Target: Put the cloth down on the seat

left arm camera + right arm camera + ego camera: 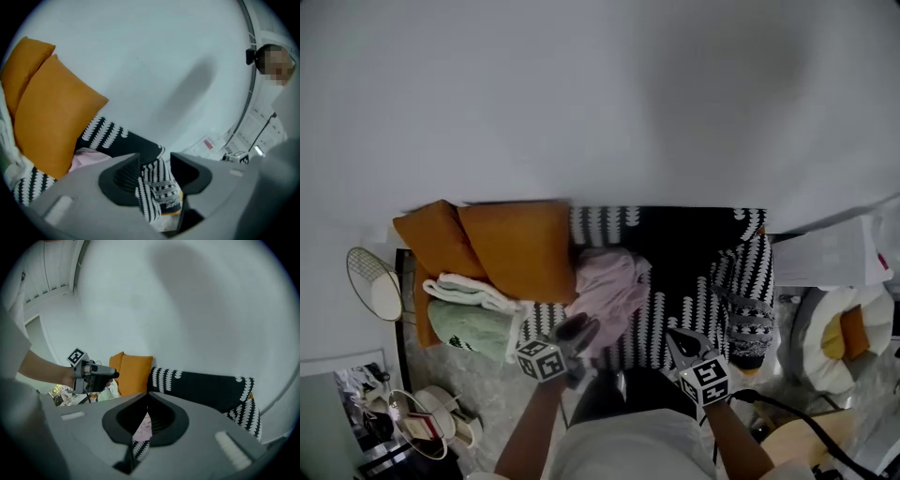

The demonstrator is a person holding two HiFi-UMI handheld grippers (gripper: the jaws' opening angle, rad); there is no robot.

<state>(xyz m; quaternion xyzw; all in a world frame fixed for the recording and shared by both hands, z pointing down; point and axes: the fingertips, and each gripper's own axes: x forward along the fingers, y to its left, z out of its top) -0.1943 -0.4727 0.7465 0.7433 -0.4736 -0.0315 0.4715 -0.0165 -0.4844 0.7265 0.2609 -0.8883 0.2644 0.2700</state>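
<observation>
A crumpled pale pink cloth (609, 286) lies on the black-and-white patterned seat (684, 253) of a sofa, just right of the orange cushions. My left gripper (578, 330) hovers at the cloth's near edge. In the left gripper view its jaws (154, 159) stand apart with nothing between them, and a bit of the pink cloth (89, 157) shows to the left. My right gripper (675, 337) is over the seat's front, right of the cloth. Its tips (147, 394) meet and hold nothing. The cloth (142, 427) shows behind them.
Two orange cushions (520, 248) lean at the sofa's left end. Folded green and white towels (473, 309) lie beside them. A rolled patterned cover (750, 323) is at the right end. A wire rack (375, 281) stands left, a white round chair (844, 337) right.
</observation>
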